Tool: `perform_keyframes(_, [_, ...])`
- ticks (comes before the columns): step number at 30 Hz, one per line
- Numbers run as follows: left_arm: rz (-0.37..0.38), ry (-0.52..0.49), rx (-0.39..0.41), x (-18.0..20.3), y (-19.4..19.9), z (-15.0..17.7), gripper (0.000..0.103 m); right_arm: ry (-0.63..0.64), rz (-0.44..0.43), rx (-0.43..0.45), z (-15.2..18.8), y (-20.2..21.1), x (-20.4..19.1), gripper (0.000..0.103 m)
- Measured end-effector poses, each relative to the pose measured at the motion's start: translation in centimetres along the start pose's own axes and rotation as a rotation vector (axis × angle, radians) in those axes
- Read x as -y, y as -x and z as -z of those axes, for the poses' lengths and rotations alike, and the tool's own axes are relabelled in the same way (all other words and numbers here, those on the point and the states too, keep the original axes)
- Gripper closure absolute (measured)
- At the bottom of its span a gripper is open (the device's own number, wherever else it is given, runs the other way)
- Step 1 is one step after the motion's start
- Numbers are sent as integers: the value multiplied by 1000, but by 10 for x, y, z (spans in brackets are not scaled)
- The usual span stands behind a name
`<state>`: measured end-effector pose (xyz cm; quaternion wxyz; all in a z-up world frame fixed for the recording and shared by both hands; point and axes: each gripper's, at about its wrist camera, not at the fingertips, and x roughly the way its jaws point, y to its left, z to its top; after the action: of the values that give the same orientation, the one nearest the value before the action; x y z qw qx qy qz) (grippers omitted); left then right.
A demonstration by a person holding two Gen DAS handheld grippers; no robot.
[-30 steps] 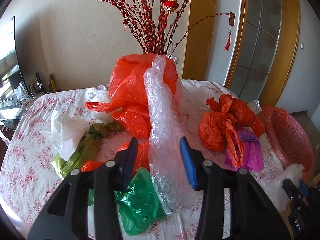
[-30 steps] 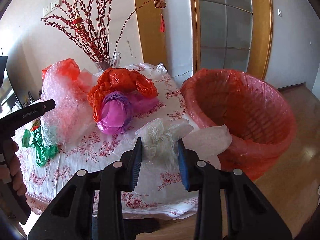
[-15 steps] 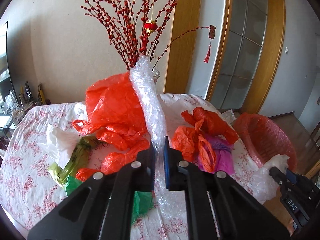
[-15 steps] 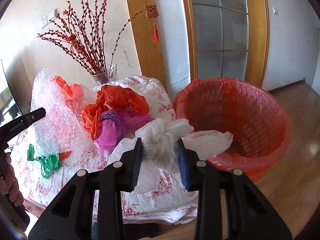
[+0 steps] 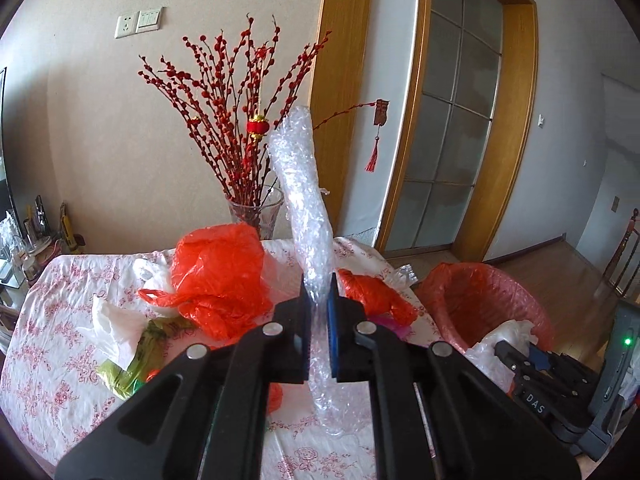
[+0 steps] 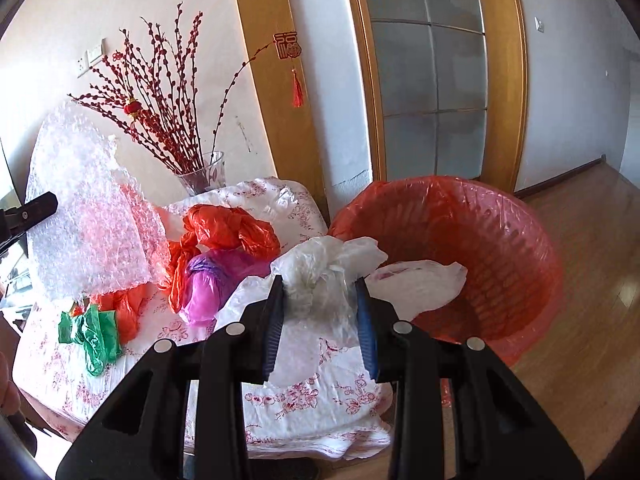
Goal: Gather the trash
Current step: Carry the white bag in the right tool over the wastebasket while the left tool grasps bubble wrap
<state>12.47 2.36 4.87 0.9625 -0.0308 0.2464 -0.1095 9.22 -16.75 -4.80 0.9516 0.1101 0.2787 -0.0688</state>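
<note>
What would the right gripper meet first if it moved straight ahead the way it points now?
Probably the red-lined bin. The right gripper is shut on a white bag, whose loose end already hangs over the bin's near rim. Depth is unclear; the table edge lies below that line.

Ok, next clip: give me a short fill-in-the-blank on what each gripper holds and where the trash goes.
1. The left gripper is shut on a strip of ____ wrap.
2. The right gripper is shut on a crumpled ____ plastic bag.
3. The basket beside the table is lined with a ____ bag.
4. The berry branches stand in a glass ____.

Missing words: bubble; white; red; vase
</note>
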Motion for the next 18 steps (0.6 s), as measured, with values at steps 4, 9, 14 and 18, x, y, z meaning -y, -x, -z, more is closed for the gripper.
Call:
perform_keyframes(4, [56,-12,5,18,0,-6,95,-6,30,22,-7,4,13,69])
perform_keyframes(9, [125,-42,-6,49,-10,-6,95,-17,90,47,-17,9,39,69])
perform_keyframes(14, [199,-56,-29,82,-28,-5,95,-36,145,71,-30,16,67,69])
perform_keyframes(18, [249,-70,-48,109,-44,-5,95,-60,172,82,-38,18,87,69])
